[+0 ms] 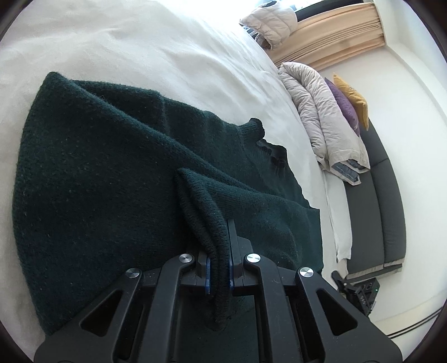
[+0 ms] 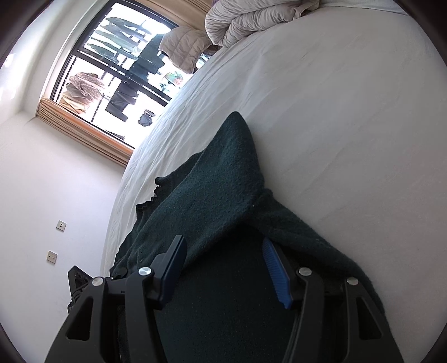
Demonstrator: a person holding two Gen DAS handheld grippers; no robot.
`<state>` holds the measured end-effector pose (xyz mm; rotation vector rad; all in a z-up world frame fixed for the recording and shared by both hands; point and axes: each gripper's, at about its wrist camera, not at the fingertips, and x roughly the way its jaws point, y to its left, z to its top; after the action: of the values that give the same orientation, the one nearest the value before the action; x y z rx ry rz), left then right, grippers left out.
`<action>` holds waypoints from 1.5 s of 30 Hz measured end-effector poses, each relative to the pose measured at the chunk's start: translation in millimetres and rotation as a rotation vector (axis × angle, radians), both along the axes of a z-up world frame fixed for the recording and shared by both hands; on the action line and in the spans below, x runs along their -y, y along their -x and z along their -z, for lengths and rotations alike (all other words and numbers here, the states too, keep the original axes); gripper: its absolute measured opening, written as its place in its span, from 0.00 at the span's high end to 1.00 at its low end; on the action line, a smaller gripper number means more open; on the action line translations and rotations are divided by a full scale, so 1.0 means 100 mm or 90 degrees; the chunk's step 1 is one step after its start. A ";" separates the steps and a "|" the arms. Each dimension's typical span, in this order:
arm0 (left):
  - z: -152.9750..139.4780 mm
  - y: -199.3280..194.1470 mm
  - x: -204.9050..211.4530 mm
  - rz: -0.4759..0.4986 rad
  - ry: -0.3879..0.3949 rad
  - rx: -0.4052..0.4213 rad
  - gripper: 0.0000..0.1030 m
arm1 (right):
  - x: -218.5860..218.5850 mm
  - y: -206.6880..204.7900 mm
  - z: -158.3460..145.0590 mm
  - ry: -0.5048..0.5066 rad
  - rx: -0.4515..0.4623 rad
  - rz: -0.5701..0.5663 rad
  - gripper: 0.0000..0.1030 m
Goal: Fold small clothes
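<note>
no text, label, brand or number can be read in either view

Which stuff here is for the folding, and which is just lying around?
For the folding:
- dark green sweater
- left gripper, jaws pinching its edge
- right gripper, jaws apart over it

Just lying around:
- grey duvet
- purple cushion
- yellow cushion
- sofa

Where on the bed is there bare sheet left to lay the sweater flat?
Bare white sheet lies beyond the dark green sweater, up to the bunched duvet, and beside the sweater. Crowded: the bed edge by the sofa, and under both grippers, where the sweater lies.
</note>
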<state>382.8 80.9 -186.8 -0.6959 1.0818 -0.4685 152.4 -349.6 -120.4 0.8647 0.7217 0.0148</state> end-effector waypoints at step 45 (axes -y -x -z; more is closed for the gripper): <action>-0.75 0.18 0.39 0.022 -0.170 0.140 0.90 | -0.24 -1.50 0.35 -0.064 -0.050 -0.222 0.55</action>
<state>364.8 41.5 -112.1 -0.3810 0.9272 -0.4103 302.8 -325.7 -155.6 0.8285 0.9459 0.3323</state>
